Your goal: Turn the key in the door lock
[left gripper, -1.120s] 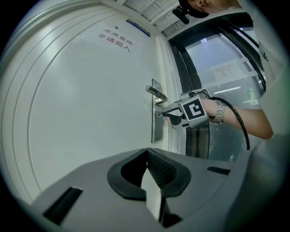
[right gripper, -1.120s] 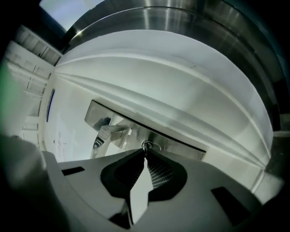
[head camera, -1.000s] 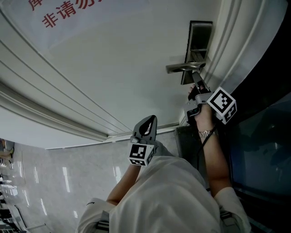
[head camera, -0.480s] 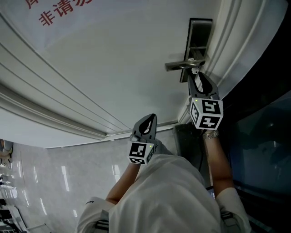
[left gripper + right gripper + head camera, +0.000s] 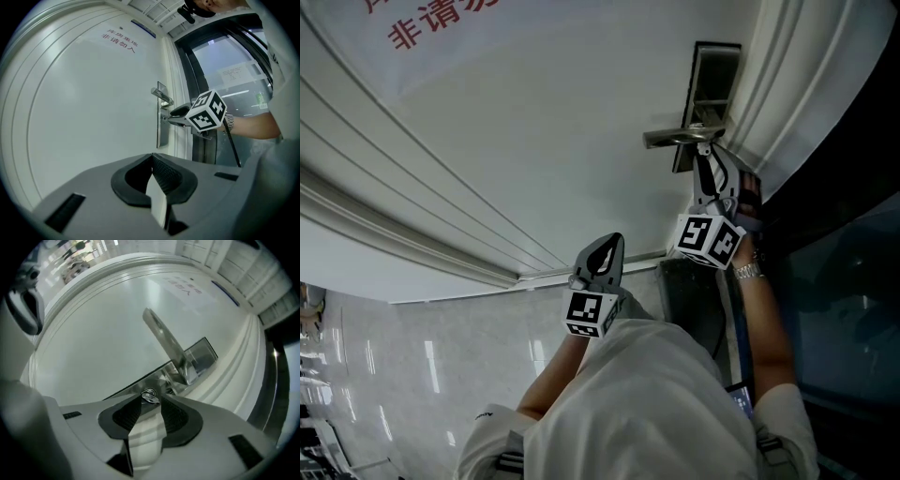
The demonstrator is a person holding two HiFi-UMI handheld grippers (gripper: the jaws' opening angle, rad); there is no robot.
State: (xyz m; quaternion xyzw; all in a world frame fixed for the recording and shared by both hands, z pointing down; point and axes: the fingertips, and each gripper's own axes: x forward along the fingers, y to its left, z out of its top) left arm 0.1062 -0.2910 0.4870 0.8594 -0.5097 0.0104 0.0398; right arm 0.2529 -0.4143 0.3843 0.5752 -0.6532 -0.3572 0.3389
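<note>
White-painted panelled door fills the head view, with a brushed-steel lock plate at 1 o'clock and its silver lever handle crossing that plate. The small silver key sits in the cylinder at 6 o'clock from the handle's hub, as the right gripper view shows. The right gripper points at the lock; its jaws have just been opening and now stand wide. The key's head lies at the gap between the 2 tips, and neither pad appears to press on it. The left gripper hangs well apart from the lock, at 7 o'clock from it, with its jaws closed together on nothing.

Progress, as a judgement: the key is seated and the grip on it is let go, so 1 stroke of turning looks finished. Whether the bolt has thrown cannot be told from these views. What may remain is a fresh grip on the key's head for a further turn, or simply drawing the right gripper away.
</note>
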